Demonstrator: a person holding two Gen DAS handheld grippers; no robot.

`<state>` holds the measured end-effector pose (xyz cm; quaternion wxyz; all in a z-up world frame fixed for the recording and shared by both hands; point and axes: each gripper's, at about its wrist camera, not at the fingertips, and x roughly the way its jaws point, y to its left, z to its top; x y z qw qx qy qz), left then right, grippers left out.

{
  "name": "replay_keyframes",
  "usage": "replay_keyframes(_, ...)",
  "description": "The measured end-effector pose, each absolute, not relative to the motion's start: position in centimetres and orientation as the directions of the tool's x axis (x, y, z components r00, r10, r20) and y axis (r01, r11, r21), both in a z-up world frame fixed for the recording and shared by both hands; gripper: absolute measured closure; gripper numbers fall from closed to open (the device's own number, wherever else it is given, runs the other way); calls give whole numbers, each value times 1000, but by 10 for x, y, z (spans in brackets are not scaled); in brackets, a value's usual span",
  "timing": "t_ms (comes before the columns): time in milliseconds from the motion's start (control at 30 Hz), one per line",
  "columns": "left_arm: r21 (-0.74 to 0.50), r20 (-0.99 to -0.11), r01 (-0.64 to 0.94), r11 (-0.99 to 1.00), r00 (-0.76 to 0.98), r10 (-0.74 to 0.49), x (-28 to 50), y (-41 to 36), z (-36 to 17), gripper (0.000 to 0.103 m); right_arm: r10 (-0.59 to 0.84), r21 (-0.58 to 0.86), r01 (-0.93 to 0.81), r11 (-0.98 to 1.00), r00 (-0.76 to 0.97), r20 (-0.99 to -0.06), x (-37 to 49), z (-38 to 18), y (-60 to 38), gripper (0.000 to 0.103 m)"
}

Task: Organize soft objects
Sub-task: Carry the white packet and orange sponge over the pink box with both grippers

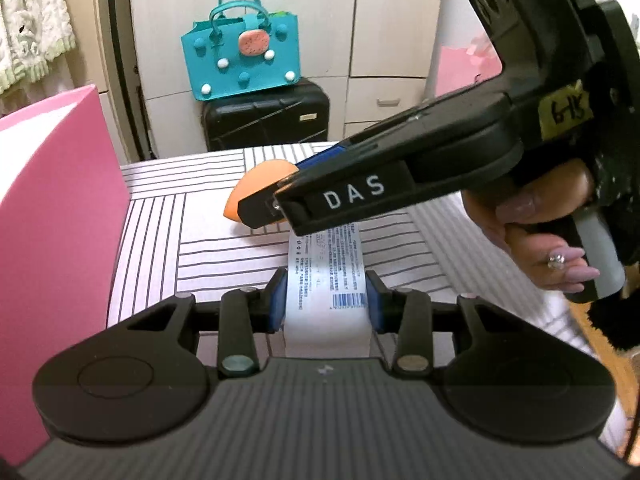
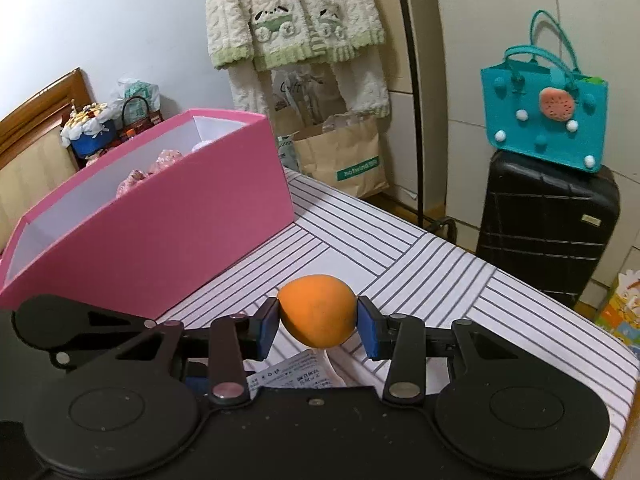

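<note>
Orange foam is the thing in hand here. In the left wrist view, the left gripper [image 1: 327, 300] is clenched on one white tube [image 1: 327, 280] printed with small text and a barcode, its blue pads pressing both sides low over the striped table [image 1: 200, 232]. Across the upper right reaches the right gripper [image 1: 276, 204], held by a hand [image 1: 552, 224], with one orange sponge [image 1: 256, 188] at its tip. One pink box [image 1: 52, 220] stands close on the left. At the back, one teal bag [image 1: 244, 52] sits on one black suitcase [image 1: 268, 120].

In the right wrist view, the right gripper [image 2: 318, 322] grasps the orange sponge [image 2: 318, 310] — both blue pads touch its sides, and it looks lifted just clear of the striped table [image 2: 440, 272]. The pink box [image 2: 160, 216] lies up and to the left, open-topped, with at least two pinkish soft things [image 2: 160, 164] already inside; more may be hidden by the wall. The white tube [image 2: 296, 374] shows below the sponge, partly hidden. One paper bag [image 2: 344, 160] leans at the back beneath a hanging cream garment [image 2: 292, 20].

By my reading, both picks are made and the carry to the box is the step in hand. The next move calls for lifting each item over the near wall — then releasing inside, one hand at a time so the grippers do not collide.
</note>
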<state>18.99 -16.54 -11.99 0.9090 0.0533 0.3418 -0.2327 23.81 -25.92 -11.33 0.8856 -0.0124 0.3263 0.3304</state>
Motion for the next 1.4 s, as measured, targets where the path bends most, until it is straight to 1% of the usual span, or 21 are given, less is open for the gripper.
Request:
replay_keyframes(133, -179, -662, 483, 857, 585, -468, 182, -150, -107, 65, 554, 181, -572, 800, 588, -589, 217, -103, -258, 56)
replay_keyframes(167, -187, -665, 483, 855, 579, -472, 179, -147, -103, 65, 546, 174, -568, 805, 593, -592, 210, -101, -257, 56)
replay_keyframes(233, -167, -665, 475, 864, 593, -454, 170, -145, -95, 65, 534, 165, -556, 814, 609, -586, 198, -96, -255, 56)
replay_keyframes(300, -175, -655, 481, 859, 594, -466, 159, -141, -90, 65, 531, 185, -533, 825, 622, -575, 188, -91, -255, 56)
replay_keyframes(367, -169, -646, 491, 855, 599, -472, 148, -137, -86, 65, 542, 235, -508, 829, 625, -562, 178, -87, -258, 56)
replay_keyframes(500, -179, -634, 513, 840, 593, -497, 133, -124, -74, 65, 531, 239, -487, 840, 647, -547, 155, -76, -257, 56)
replay_keyframes(733, -195, -609, 567, 800, 570, -552, 100, -81, -48, 65, 601, 326, -510, 796, 610, -516, 124, -54, -251, 56)
replay_keyframes(900, -154, -584, 558, 815, 614, -531, 82, -47, -30, 65, 624, 318, -543, 777, 601, -499, 111, -37, -233, 56)
replay_keyframes(1167, -116, -573, 504, 856, 670, -472, 84, 9, -10, 65, 647, 277, -595, 755, 605, -465, 115, -14, -201, 56)
replay_keyframes(1300, -92, -582, 437, 895, 705, -404, 99, 30, -12, 65, 644, 222, -621, 752, 617, -452, 120, -9, -179, 56)
replay_keyframes(1400, -114, -606, 392, 913, 701, -376, 114, 47, -16, 65, 629, 175, -631, 756, 625, -462, 127, -7, -161, 56)
